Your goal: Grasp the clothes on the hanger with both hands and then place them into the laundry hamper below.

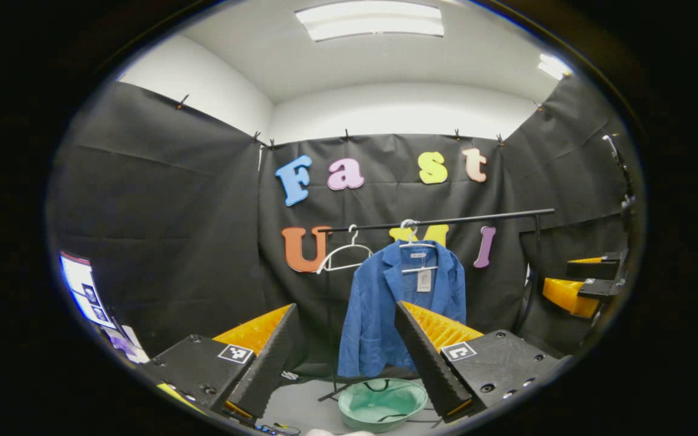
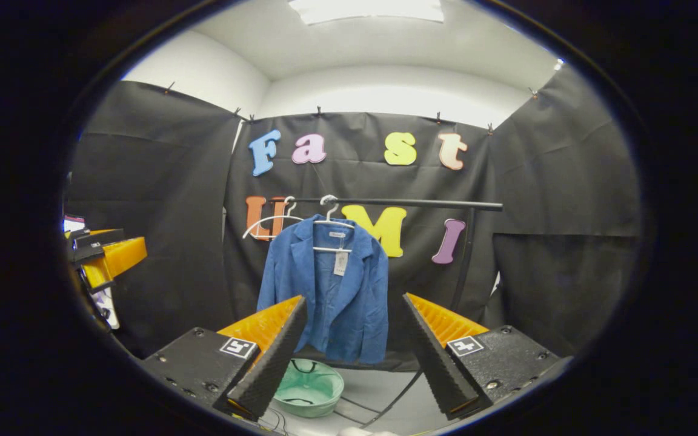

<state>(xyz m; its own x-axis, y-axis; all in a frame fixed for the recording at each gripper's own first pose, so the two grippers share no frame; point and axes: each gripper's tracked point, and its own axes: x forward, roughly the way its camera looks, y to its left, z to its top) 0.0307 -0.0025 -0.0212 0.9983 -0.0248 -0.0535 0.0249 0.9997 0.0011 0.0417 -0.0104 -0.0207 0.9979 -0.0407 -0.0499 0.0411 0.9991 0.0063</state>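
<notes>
Left gripper (image 1: 349, 357) fingers spread wide, empty | right gripper (image 2: 355, 354) likewise | blue jacket (image 1: 385, 303) hangs ahead beyond fingers, ready for two-handed grasp | green hamper (image 1: 382, 404) beneath to catch it

Your left gripper (image 1: 349, 363) hangs in mid-air with its jaws spread wide, nothing between them, aimed at the black clothes rail (image 1: 446, 220) across the booth's back wall. A blue jacket (image 1: 394, 303) hangs from a white hanger (image 1: 415, 242) near the rail's middle, a paper tag (image 1: 424, 280) dangling at its collar. Just to its left, an empty white hanger (image 1: 344, 254) hooks onto the rail's left end. On the pale floor (image 1: 306, 412) below the jacket sits the green laundry hamper (image 1: 382, 404), between your fingers in the frame. Your right gripper (image 1: 585, 281) shows at the right edge, well apart from the jacket. A lit screen (image 1: 85, 290) glows at the left edge.
</notes>
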